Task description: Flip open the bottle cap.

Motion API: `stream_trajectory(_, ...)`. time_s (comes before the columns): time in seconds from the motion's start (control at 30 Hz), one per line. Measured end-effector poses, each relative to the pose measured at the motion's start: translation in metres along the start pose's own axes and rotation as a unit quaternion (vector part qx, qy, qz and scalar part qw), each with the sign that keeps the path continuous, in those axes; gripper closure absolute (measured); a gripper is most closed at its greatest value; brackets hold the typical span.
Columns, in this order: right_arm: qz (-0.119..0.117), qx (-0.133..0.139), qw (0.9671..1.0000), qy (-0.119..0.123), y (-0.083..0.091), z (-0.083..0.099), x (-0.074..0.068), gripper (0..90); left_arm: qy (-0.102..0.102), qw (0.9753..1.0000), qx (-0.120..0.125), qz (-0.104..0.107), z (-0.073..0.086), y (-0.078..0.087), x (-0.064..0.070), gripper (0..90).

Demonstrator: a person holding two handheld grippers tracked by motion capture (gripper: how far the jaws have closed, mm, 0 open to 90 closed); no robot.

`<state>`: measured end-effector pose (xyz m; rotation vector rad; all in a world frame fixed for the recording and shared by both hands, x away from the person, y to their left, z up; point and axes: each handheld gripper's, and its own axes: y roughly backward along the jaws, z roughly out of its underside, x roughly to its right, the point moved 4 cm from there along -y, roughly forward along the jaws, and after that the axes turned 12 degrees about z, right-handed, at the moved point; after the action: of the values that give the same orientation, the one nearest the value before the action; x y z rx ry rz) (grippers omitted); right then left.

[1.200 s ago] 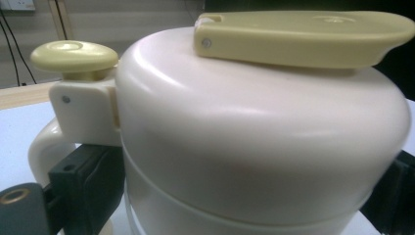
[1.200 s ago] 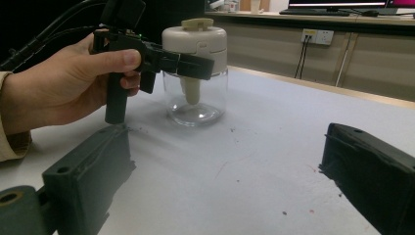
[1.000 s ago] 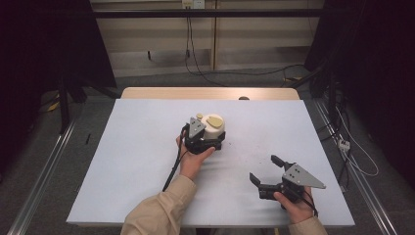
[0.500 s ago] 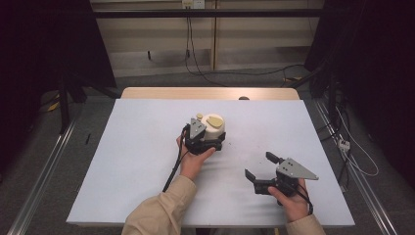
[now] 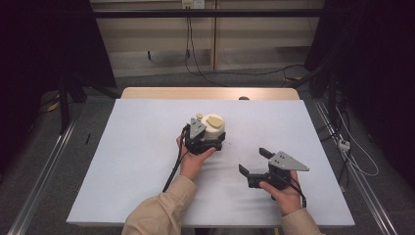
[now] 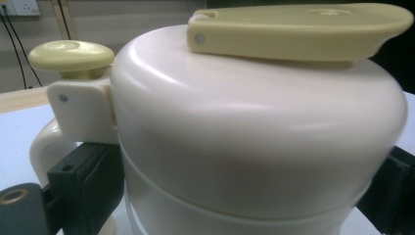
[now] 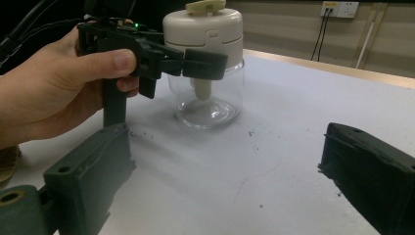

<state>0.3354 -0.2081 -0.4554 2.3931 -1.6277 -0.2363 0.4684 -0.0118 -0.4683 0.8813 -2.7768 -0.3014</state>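
Right gripper view: jar's clear glass base (image 7: 208, 105), unseen from above.

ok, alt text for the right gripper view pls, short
A hand holds the left gripper clamped around a cream-lidded jar with a clear base on a white table. The right gripper, jaws wide apart, frames the foreground.

Cream jar lid (image 5: 214, 128); clear glass base (image 7: 208, 98); white table (image 5: 137, 147).
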Motion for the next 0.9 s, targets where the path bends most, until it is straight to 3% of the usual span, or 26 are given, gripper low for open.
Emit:
stream_trajectory(0.47, 0.004, 0.002, 0.9999, -0.014, -0.017, -0.017, 0.001, 8.7, 0.003, 1.0, 0.002, -0.001, 0.0, 0.0, 0.0, 5.4)
stream_trajectory(0.9, 0.006, -0.004, 0.9999, -0.011, -0.033, -0.032, -0.004, 23.7, 0.002, 1.0, 0.001, 0.0, 0.001, 0.0, -0.001, 5.4)
